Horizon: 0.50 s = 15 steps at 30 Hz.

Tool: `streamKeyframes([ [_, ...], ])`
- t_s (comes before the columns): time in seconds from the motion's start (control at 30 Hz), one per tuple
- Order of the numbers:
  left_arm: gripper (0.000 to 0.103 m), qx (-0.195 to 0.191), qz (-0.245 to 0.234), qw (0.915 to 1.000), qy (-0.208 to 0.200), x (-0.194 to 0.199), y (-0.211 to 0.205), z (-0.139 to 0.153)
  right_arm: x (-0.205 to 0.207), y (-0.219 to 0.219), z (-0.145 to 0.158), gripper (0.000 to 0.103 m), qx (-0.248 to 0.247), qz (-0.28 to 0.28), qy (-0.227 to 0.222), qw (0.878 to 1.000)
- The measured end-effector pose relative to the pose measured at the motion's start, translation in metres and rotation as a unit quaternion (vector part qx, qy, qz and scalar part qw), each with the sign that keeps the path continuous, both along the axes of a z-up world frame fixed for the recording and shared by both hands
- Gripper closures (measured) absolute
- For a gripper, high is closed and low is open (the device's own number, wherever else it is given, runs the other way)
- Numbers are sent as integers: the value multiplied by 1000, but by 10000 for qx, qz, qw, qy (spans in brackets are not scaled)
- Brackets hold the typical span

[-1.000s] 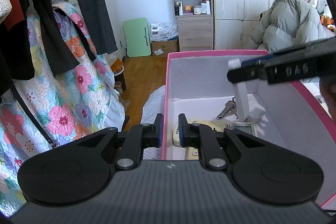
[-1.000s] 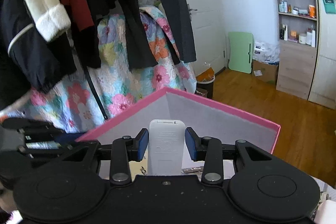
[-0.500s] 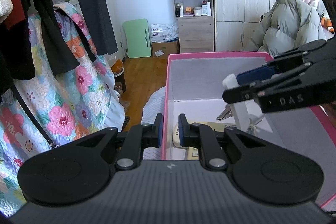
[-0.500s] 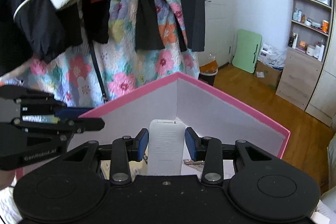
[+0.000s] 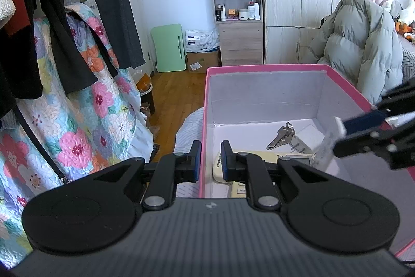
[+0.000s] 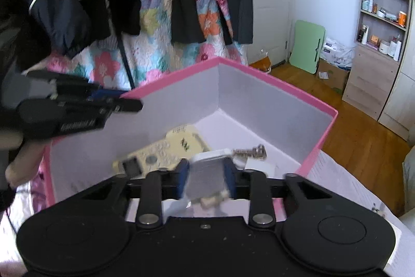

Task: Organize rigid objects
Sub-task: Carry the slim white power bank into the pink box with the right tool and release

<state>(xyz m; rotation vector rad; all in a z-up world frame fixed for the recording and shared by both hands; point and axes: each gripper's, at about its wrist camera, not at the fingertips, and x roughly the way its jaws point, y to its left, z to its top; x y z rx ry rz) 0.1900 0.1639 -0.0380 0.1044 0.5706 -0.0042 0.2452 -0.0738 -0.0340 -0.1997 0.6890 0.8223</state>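
Pinching the pink box's [image 5: 205, 121] near wall, the left gripper [image 5: 210, 160] has one finger outside and one inside, pressed on the cardboard. The right gripper [image 6: 206, 174] holds a white remote control [image 6: 207, 173], blurred, over the box interior; its jaws are closing with the remote between them. On the box floor lie a cream remote control [image 6: 166, 149], a bunch of keys [image 5: 282, 138] and a white card [image 5: 310, 133].

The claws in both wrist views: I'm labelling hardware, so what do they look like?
Both match. The left claw and right claw each have black linkage arms with silver pivot pins, round black discs at the base, and blue pads on the fingers. White lettering runs along the side, blurred.
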Motion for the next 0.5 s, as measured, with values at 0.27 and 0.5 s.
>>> streamKeyframes([
  [0.27, 90, -11, -3, 10000, 1, 0, 0, 0, -27, -15, 11, 78, -513, -20, -239, 9984],
  [0.5, 90, -6, 1, 10000, -5, 0, 1, 1, -47, -65, 29, 74, 136, -602, -255, 9978],
])
